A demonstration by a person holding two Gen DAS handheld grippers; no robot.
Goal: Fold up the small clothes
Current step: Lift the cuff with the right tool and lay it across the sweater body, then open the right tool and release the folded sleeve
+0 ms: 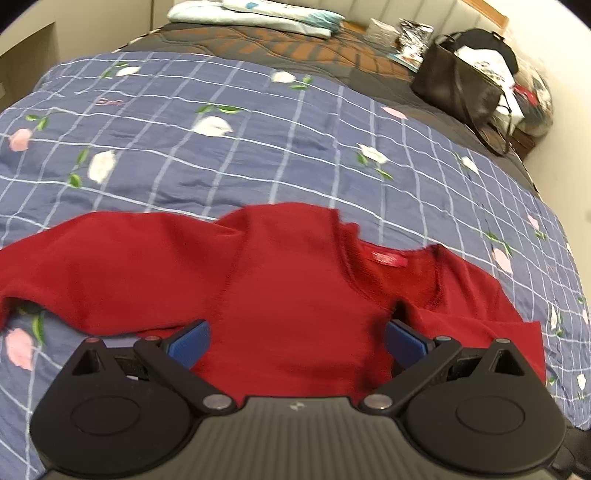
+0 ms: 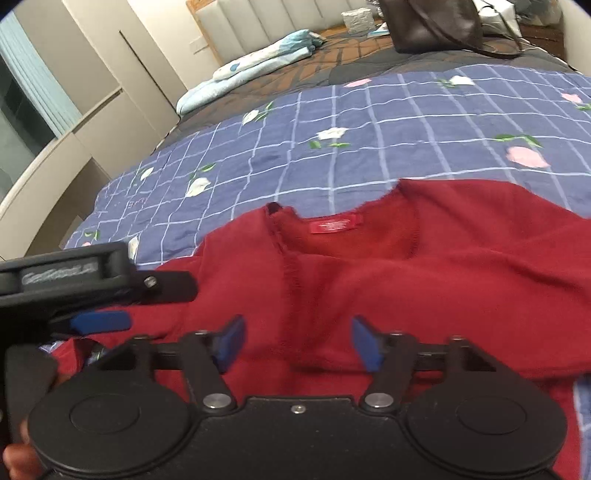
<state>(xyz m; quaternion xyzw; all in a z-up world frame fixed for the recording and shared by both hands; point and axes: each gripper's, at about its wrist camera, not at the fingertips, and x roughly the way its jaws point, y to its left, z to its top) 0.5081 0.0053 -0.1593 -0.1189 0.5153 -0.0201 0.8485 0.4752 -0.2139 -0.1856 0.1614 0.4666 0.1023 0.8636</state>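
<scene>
Both the left gripper (image 1: 295,341) and right gripper (image 2: 297,341) are hovering with fingers spread, holding nothing, over the sweater (image 1: 288,295) lying flat on the bed (image 1: 221,166), probably lining up a fold.

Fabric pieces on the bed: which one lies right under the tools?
The red sweater, spread on the checked quilt; the pale blue bedding lies folded far off.

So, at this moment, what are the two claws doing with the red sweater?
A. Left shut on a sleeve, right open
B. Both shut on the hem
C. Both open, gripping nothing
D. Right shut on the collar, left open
C: the left claw and right claw both show their blue pads spread wide over the red sweater, with no fabric pinched between them.
</scene>
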